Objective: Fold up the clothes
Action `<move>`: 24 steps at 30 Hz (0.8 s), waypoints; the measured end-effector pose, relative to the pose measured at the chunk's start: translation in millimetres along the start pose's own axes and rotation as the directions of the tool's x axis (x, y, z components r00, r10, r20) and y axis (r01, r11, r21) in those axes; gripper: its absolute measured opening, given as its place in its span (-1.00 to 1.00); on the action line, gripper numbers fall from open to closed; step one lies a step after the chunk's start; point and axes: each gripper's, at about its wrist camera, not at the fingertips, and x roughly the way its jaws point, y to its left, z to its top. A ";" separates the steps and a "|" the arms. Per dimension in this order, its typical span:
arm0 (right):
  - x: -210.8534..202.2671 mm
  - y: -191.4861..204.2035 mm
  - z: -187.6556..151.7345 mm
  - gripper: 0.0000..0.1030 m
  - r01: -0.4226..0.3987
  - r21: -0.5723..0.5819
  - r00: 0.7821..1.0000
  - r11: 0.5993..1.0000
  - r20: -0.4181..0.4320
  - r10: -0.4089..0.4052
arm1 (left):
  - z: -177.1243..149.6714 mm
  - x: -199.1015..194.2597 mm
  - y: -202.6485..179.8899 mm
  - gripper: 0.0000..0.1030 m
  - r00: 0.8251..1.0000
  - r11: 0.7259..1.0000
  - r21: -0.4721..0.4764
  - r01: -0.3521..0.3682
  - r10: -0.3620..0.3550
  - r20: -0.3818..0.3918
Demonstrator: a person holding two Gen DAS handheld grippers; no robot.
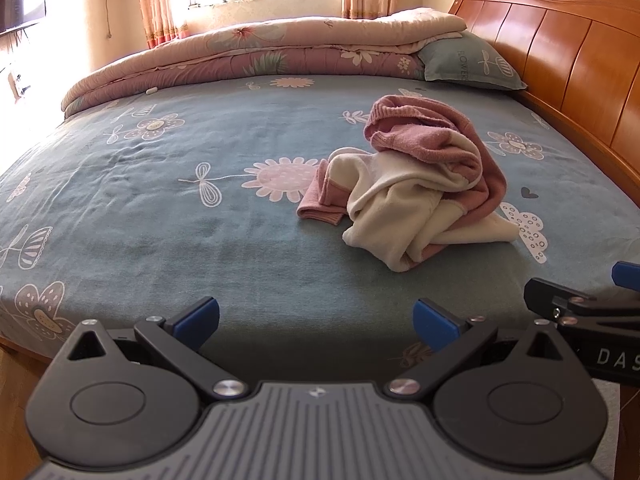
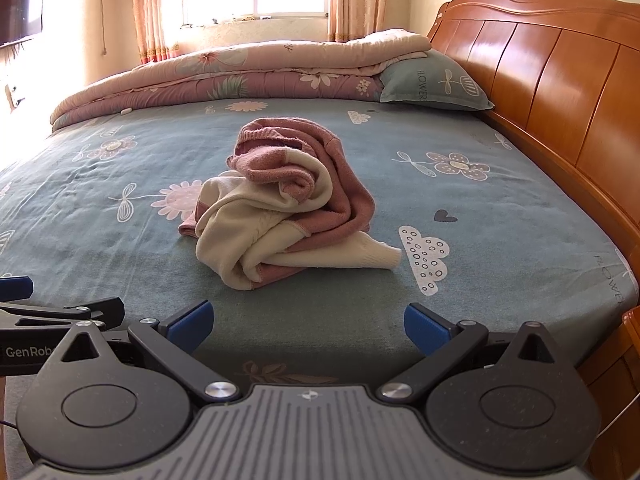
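A crumpled pink and cream garment lies in a heap on the blue flowered bed sheet, right of centre in the left wrist view and near the centre as the garment in the right wrist view. My left gripper stands open at the bed's near edge, well short of the heap, with nothing between its blue pads. My right gripper is likewise open and empty, directly in front of the heap. Each gripper shows at the edge of the other's view.
A folded floral quilt lies along the far side of the bed, with a blue pillow against the wooden headboard on the right. A window with curtains is behind. Bare sheet surrounds the heap.
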 end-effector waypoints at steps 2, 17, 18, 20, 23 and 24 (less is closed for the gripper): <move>1.0 -0.5 0.7 1.00 0.001 -0.001 1.000 1.000 -0.001 -0.001 | 0.8 1.6 -0.5 0.99 1.000 1.000 0.002 0.001 -0.001 -0.002; 26.2 -4.6 7.1 1.00 -0.001 0.010 0.998 1.000 -0.058 0.002 | 11.4 25.6 -3.6 0.99 0.999 1.000 0.009 0.005 -0.005 -0.044; 28.5 -4.7 9.2 1.00 -0.002 0.012 0.998 1.000 -0.061 0.003 | 13.3 27.7 -3.2 0.99 0.999 1.000 0.007 0.006 -0.006 -0.046; 33.3 -4.9 13.6 1.00 -0.004 0.013 0.998 1.000 -0.066 0.005 | 18.0 32.8 -2.9 0.99 0.999 1.000 0.003 0.007 -0.007 -0.050; 43.0 -4.7 21.6 1.00 -0.012 0.015 0.997 1.000 -0.074 0.013 | 25.7 42.6 -1.7 0.99 0.998 1.000 -0.004 0.011 -0.011 -0.058; 46.7 -4.9 24.3 1.00 -0.015 0.018 0.997 1.000 -0.077 0.016 | 28.3 46.8 -1.2 0.99 0.998 1.000 -0.007 0.016 -0.016 -0.063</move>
